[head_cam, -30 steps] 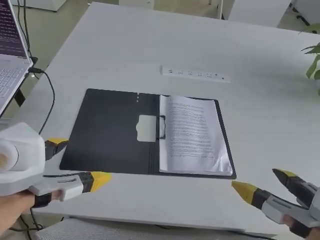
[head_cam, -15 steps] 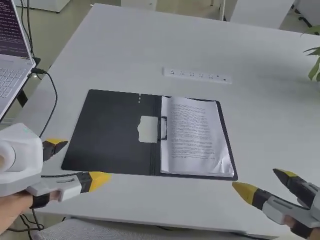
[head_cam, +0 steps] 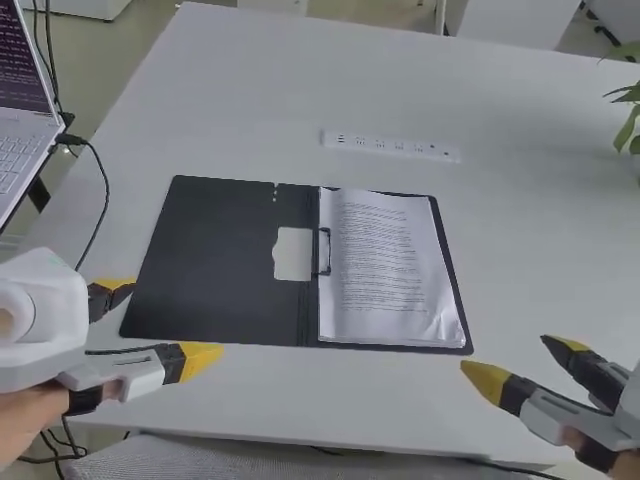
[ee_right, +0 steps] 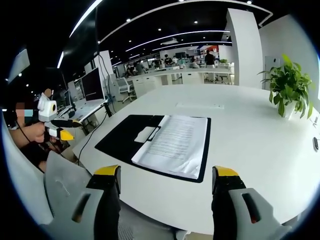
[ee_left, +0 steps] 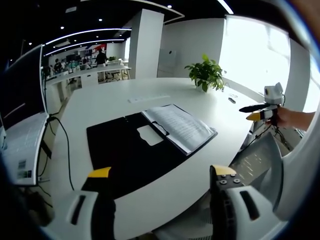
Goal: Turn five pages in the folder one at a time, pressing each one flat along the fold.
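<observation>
A black folder [head_cam: 215,265] lies open on the white table, its left inside cover bare with a white clip plate [head_cam: 296,254] at the spine. A stack of printed pages [head_cam: 385,268] rests on its right half. The folder [ee_left: 130,145] and pages [ee_left: 177,125] also lie ahead in the left gripper view, and the pages [ee_right: 175,142] in the right gripper view. My left gripper [head_cam: 155,325] hovers open at the table's near left edge, short of the folder. My right gripper [head_cam: 530,365] hovers open at the near right, apart from the pages. Both hold nothing.
A white power strip [head_cam: 390,146] lies beyond the folder. A laptop [head_cam: 20,120] sits at the far left with a black cable [head_cam: 100,190] trailing over the table edge. A potted plant [ee_right: 290,85] stands at the right. A chair back [ee_left: 260,160] is near the table.
</observation>
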`<state>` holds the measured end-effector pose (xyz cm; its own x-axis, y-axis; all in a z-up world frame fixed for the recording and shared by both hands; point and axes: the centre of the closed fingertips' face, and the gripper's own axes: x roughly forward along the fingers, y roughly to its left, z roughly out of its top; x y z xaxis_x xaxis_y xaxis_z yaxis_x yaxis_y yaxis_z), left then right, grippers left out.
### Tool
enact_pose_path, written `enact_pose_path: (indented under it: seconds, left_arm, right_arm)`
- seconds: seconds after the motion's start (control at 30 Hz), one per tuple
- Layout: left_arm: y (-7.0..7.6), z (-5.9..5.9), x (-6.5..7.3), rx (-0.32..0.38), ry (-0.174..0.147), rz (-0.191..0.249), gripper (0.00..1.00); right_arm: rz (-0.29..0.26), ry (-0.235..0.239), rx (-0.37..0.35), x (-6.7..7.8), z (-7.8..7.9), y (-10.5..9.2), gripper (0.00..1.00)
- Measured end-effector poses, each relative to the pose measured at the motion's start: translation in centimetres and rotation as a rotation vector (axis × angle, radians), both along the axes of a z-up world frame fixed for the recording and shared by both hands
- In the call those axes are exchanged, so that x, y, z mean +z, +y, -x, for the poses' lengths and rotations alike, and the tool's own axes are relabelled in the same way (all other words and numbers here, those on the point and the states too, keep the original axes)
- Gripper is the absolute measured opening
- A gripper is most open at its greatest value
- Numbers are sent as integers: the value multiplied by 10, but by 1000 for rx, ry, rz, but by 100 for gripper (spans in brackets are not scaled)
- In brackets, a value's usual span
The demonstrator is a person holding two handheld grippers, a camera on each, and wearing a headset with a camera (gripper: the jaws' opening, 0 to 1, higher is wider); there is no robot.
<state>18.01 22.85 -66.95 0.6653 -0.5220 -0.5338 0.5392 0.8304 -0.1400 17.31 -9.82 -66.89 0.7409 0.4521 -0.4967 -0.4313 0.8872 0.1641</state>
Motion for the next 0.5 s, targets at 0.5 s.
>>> enact_pose_path:
  seconds: [0.5]
  left_arm:
    - [-17, -9, -14, -25, 20, 2, 76]
  right_arm:
    - [-17, 11, -1, -5, 1, 3, 73]
